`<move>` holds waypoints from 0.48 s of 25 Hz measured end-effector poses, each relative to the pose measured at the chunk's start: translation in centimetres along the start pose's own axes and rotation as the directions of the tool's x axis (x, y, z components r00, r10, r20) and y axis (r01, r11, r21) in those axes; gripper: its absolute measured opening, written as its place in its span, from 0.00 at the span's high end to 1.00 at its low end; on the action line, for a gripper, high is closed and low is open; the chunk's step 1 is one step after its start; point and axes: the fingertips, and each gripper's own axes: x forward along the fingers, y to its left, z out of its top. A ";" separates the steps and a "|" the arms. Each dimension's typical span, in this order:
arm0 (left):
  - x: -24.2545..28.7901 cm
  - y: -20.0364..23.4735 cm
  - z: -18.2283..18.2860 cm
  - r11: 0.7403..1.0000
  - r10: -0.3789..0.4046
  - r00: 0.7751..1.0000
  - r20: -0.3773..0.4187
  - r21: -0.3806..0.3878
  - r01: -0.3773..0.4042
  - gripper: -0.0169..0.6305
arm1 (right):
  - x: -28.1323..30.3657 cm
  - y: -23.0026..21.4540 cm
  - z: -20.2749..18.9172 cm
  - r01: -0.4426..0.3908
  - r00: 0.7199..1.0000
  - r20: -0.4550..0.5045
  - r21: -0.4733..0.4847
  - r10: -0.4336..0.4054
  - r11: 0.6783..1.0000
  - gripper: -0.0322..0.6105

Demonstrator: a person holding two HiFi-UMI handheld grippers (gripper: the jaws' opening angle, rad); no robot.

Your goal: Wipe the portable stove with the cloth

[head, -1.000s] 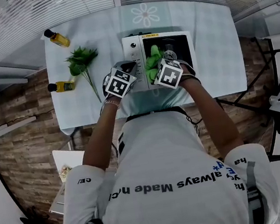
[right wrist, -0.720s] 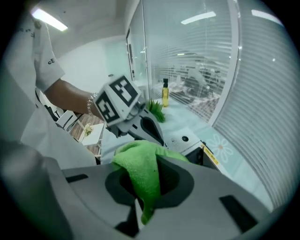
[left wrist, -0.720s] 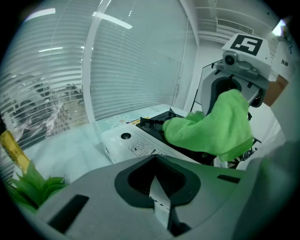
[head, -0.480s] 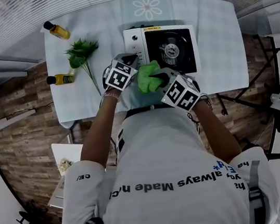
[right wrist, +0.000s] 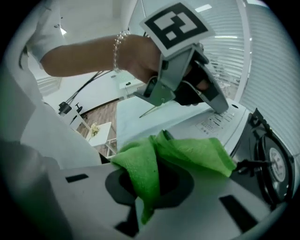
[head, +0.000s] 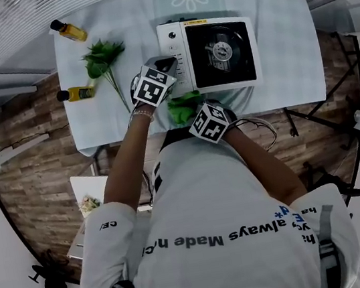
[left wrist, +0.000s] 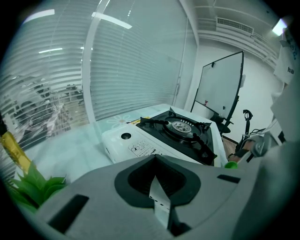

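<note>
The portable stove (head: 210, 54) has a white body and a black burner top, and stands on the table's middle; it also shows in the left gripper view (left wrist: 173, 131) and the right gripper view (right wrist: 262, 154). My left gripper (head: 165, 65) rests shut and empty at the stove's front left corner, by the control panel. The green cloth (head: 183, 107) hangs bunched at the table's front edge, just in front of the stove. My right gripper (head: 194, 112) is shut on it; the cloth (right wrist: 187, 154) drapes out of its jaws, with the left gripper (right wrist: 187, 84) beyond.
The table (head: 277, 29) has a pale checked cover. Two yellow oil bottles (head: 69, 30) (head: 76, 93) and a leafy green sprig (head: 102, 60) lie on its left part. A small white side table (head: 87, 202) stands on the wooden floor at the left.
My right gripper has drawn the green cloth off the stove top, back and leftward to the table's front edge. The left gripper has stayed by the stove's left corner.
</note>
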 end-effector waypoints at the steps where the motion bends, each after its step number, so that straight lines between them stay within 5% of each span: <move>1: 0.0 0.0 0.0 1.000 0.001 1.000 -0.002 0.002 -0.001 0.96 | 0.6 -0.3 -0.2 0.022 1.000 0.006 0.003 -0.022 1.000 0.91; 12: 0.1 0.0 -0.1 1.000 0.008 1.000 -0.014 0.031 -0.007 0.95 | 0.8 -1.4 -1.4 0.129 0.990 0.056 0.018 -0.130 0.992 0.91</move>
